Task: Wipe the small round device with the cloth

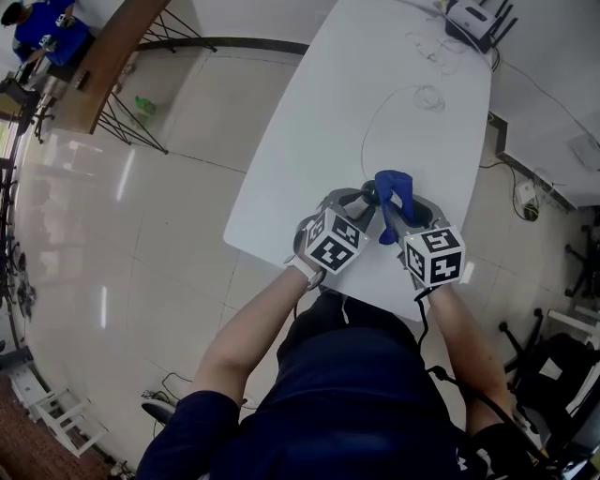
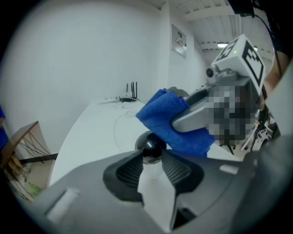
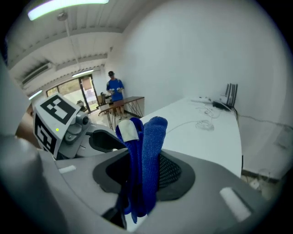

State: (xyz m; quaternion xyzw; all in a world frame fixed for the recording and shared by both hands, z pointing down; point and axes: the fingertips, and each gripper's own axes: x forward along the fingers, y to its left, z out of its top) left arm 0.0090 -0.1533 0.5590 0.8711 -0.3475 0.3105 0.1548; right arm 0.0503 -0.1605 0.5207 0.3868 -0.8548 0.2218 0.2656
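Observation:
A small round black device (image 2: 150,145) sits between the tips of my left gripper's (image 2: 151,154) two pads, touching both. A folded blue cloth (image 2: 176,121) presses on its upper right side. My right gripper (image 3: 144,157) is shut on that cloth (image 3: 149,141), which stands up out of the jaws. In the head view both grippers meet over the near end of the white table (image 1: 375,75), the left gripper (image 1: 361,202) beside the right gripper (image 1: 401,214), with the cloth (image 1: 394,197) between them and the device (image 1: 369,194) mostly hidden.
A router with antennas (image 1: 478,21) and thin loose cables (image 1: 427,97) lie at the table's far end. A wooden table (image 1: 103,56) with a person in blue (image 1: 47,33) stands at far left. An office chair (image 1: 562,375) is at lower right.

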